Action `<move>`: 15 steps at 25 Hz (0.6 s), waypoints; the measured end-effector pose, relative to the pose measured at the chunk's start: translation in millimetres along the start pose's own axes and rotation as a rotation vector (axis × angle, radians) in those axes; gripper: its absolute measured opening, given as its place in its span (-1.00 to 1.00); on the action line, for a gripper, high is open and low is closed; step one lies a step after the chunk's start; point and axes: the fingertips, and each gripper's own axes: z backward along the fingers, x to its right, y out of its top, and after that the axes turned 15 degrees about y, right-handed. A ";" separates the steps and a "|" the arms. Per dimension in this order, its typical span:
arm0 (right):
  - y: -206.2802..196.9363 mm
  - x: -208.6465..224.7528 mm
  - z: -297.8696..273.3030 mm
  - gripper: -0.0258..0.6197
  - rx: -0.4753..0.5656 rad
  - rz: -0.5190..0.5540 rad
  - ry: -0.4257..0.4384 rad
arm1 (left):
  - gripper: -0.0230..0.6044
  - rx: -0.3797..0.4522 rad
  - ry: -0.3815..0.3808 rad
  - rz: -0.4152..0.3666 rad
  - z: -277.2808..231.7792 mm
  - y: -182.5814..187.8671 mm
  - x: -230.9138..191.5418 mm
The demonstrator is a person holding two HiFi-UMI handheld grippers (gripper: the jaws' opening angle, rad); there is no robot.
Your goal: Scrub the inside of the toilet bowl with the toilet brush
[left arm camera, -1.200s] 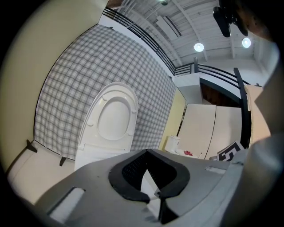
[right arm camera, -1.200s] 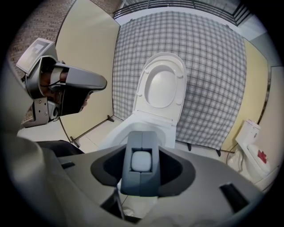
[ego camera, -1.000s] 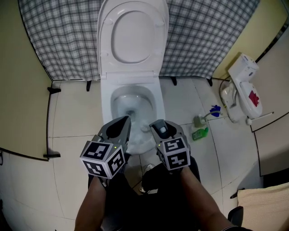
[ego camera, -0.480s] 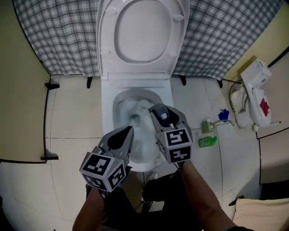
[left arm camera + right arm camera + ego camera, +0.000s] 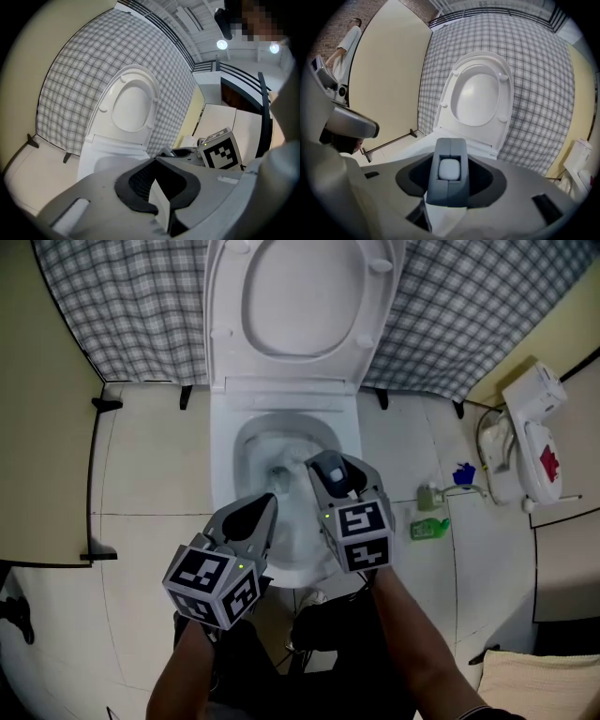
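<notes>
- Over the open toilet bowl (image 5: 267, 442), we are holding the right gripper (image 5: 339, 486) just above the front half of the basin, pointing it toward the raised seat and lid (image 5: 300, 296).
- We are gripping the toilet brush by its grey handle (image 5: 450, 192): the blocky handle end is sitting upright between the right jaws, which are standing wide and pressing on it from both sides.
- We are not seeing the bristle end, since the gripper body is hiding it from every view.
- We are keeping the left gripper (image 5: 261, 507) beside the right one, at the bowl's near left rim, with its jaws closed together at the tips and nothing between them.
- We are facing a checked curtain (image 5: 469, 315) behind the toilet, and a green bottle (image 5: 428, 528) is lying on the floor tiles to the right, well apart from both grippers.
</notes>
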 end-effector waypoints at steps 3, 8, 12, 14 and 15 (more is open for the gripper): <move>-23.4 -11.8 5.1 -0.27 -0.044 -0.031 0.011 | -0.90 -0.001 0.007 0.000 4.7 -0.7 0.7; -54.9 -32.2 16.4 -0.27 -0.097 -0.084 0.036 | -0.90 -0.006 0.020 0.000 13.1 -2.4 0.6; -62.5 -48.9 37.0 -0.27 -0.112 -0.099 0.033 | -0.90 0.004 0.033 -0.022 22.4 3.5 2.7; -62.7 -56.1 49.0 -0.27 -0.115 -0.103 0.027 | -0.90 0.012 0.034 -0.030 26.7 8.1 4.7; -62.9 -59.4 55.1 -0.27 -0.118 -0.105 0.025 | -0.90 0.017 0.032 -0.033 29.1 10.4 6.1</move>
